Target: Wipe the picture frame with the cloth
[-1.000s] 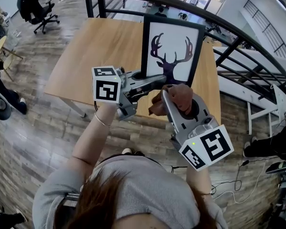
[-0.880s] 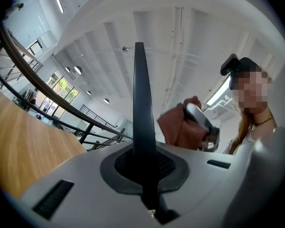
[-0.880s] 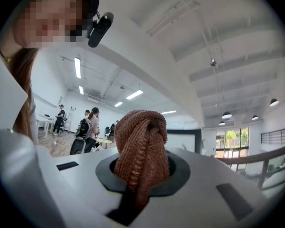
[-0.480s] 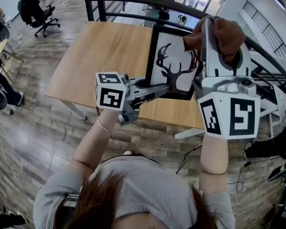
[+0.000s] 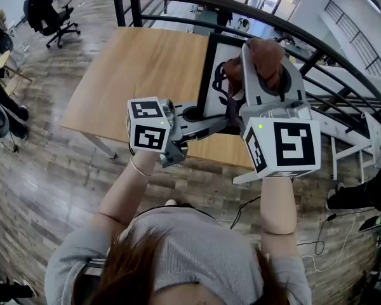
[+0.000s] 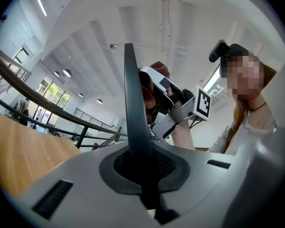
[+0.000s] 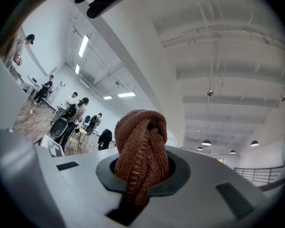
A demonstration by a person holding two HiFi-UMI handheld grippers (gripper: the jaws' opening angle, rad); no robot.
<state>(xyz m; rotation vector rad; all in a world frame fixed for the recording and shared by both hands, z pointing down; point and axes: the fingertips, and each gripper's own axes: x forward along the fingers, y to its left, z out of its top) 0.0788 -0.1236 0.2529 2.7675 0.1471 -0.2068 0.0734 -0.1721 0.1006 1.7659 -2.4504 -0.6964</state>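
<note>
Left gripper clamps the picture frame by its lower edge, holding it upright above the bench; right gripper pinches the brown cloth by the frame's upper face; wiping looks barely begun, with most of the frame left.

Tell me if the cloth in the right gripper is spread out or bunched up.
Bunched up: the brown cloth is a twisted wad pinched in the right gripper, folds overlapping.

Cloth knitted, rough; table smooth wood; picture frame matt black.
</note>
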